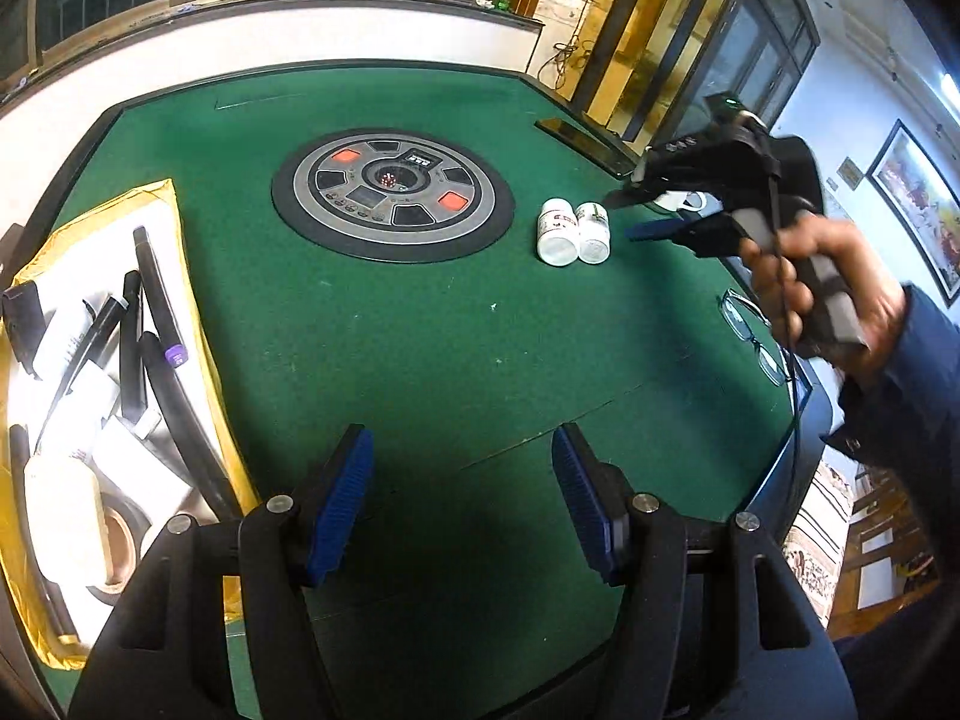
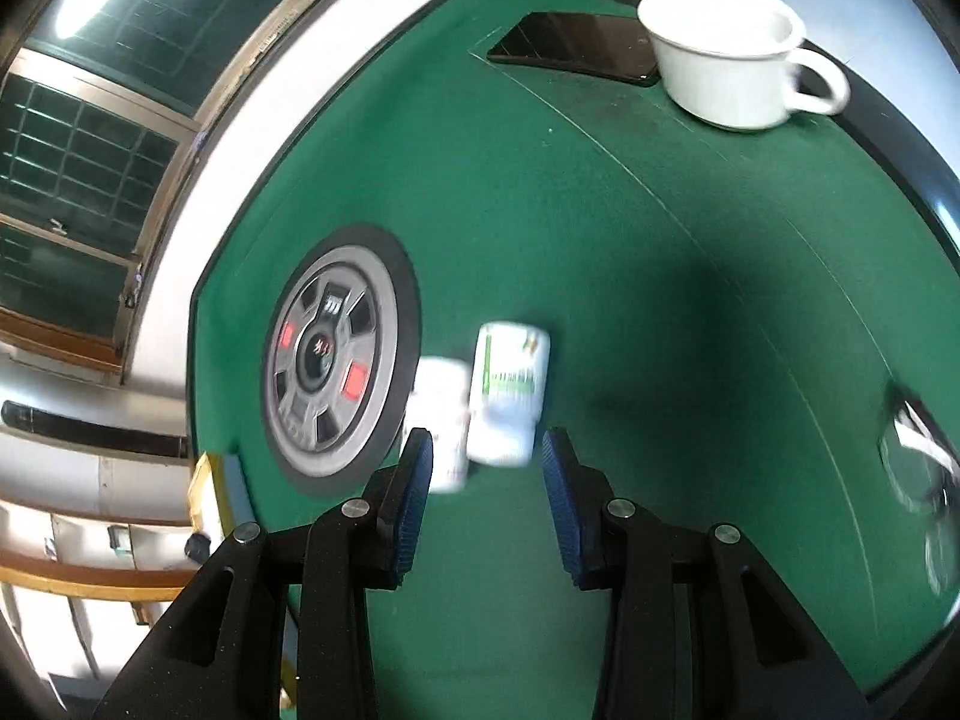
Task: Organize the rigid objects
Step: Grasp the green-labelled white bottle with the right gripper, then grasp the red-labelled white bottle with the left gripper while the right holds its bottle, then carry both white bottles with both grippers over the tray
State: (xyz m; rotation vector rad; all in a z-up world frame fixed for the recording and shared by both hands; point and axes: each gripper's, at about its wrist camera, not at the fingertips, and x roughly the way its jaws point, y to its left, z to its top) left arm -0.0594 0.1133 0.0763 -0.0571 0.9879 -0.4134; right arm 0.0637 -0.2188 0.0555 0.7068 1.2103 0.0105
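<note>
Two white pill bottles lie side by side on the green felt: one with a red label [image 1: 557, 231] and one with a green label [image 1: 594, 233]. In the right wrist view they are blurred, with the green-labelled bottle [image 2: 510, 396] just beyond the fingertips and the other bottle [image 2: 441, 420] partly behind the left finger. My right gripper [image 2: 489, 468] is open with nothing pressed between its blue pads. A hand holds the right gripper [image 1: 639, 216] above the felt, right of the bottles. My left gripper [image 1: 462, 480] hovers open and empty over bare felt near the front.
A yellow-lined tray [image 1: 180, 276] at the left holds pens, boxes and tape. A round control console [image 1: 393, 192] sits in the table's middle. A white cup [image 2: 732, 60] and a dark phone [image 2: 570, 45] lie at the far edge. Glasses [image 1: 750, 336] rest at the right edge.
</note>
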